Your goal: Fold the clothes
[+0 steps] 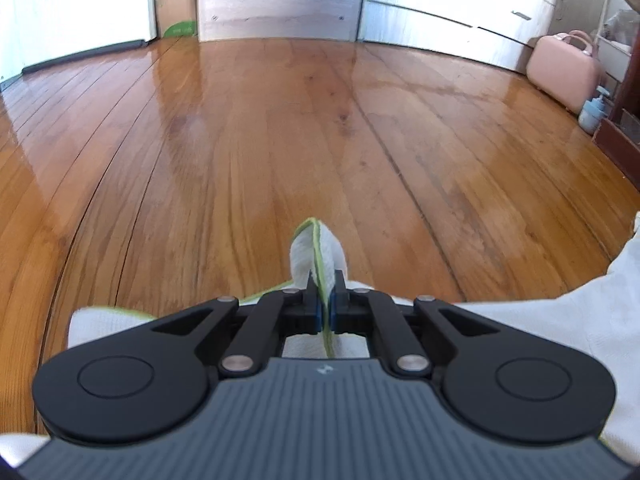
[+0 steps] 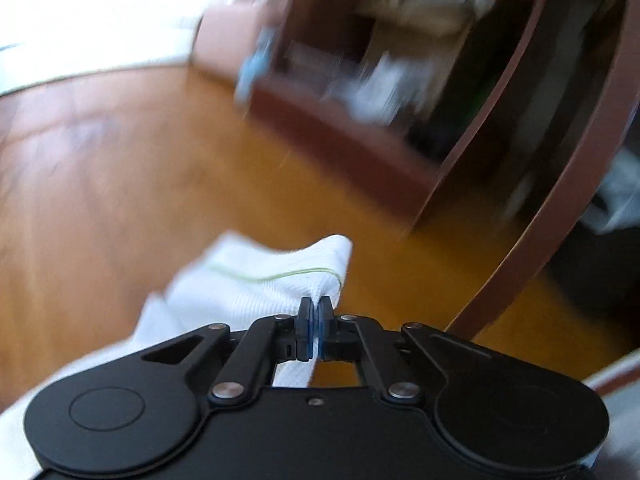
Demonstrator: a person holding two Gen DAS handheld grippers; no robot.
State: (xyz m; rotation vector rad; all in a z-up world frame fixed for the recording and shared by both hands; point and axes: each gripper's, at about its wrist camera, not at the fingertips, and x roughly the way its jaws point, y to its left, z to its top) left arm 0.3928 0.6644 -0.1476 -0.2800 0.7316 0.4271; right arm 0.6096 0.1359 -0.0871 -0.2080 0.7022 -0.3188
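- The left gripper is clenched on the white garment: a green-trimmed edge stands up between its blue pads at 12 o'clock from the gripper body. In my judgement this pinch serves as an anchor, one corner held while the other hand works.
- From that pinch the cloth spreads out to 3 o'clock and to 9 o'clock beneath the gripper, over the wooden floor. Judging from this, the garment is held out wide rather than bunched.
- The right gripper is likewise clamped on white fabric, its jaws meeting on a fold with a thin green line running just beyond, at 11 o'clock. The cloth trails away to 8 o'clock, towards the other hand, I judge.
- The right wrist view is heavily blurred, so detail there is uncertain.
- With both ends gripped, the garment seems set up to be carried over as a fold.
- A brown shelf unit stands at 1 o'clock of the right gripper and a pink case at 2 o'clock in the left view, both well apart from the cloth.
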